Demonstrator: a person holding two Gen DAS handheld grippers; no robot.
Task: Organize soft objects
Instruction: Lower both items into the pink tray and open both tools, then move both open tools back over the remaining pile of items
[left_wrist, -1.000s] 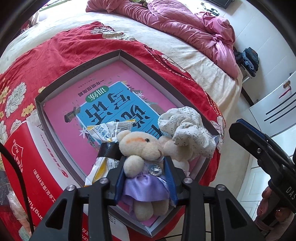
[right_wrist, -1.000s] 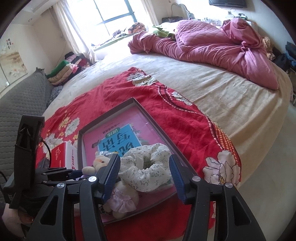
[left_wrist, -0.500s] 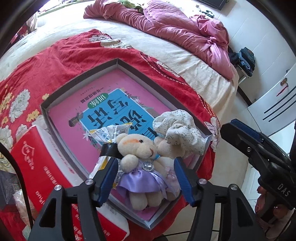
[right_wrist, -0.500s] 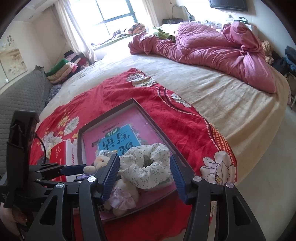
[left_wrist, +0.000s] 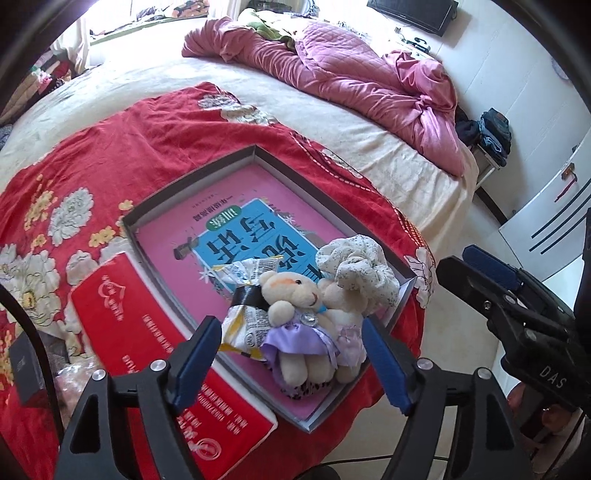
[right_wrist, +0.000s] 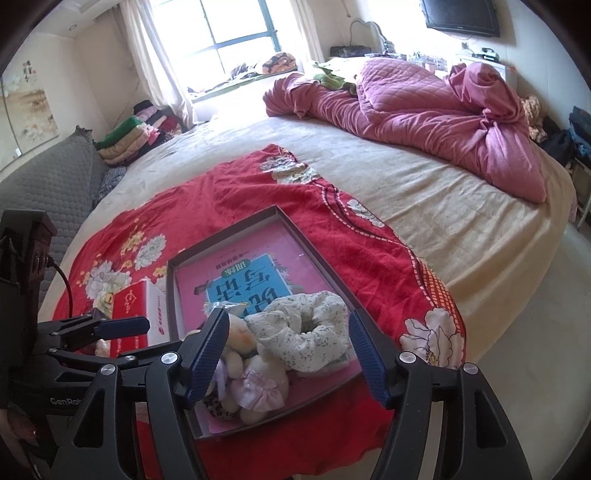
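A shallow grey tray (left_wrist: 192, 173) (right_wrist: 225, 242) lies on a red floral cloth on the bed, with a pink and blue book inside. At its near end lie a cream teddy in a purple dress (left_wrist: 295, 317) (right_wrist: 240, 339), a second cream teddy in a pink dress (left_wrist: 343, 325) (right_wrist: 258, 384), a white floral scrunchie (left_wrist: 358, 266) (right_wrist: 303, 332) and a yellow snack packet (left_wrist: 243, 314). My left gripper (left_wrist: 291, 362) is open and empty, just short of the purple teddy. My right gripper (right_wrist: 286, 354) is open and empty, above the scrunchie.
A red tissue box (left_wrist: 147, 339) (right_wrist: 136, 306) lies left of the tray. A crumpled pink quilt (left_wrist: 351, 81) (right_wrist: 424, 114) lies at the far side of the bed. The bed edge and floor (right_wrist: 535, 332) are to the right. Folded clothes (right_wrist: 136, 136) are stacked by the window.
My left gripper has opened, let go of the purple teddy and drawn back and up. The teddy now lies in the tray. My right gripper has barely moved.
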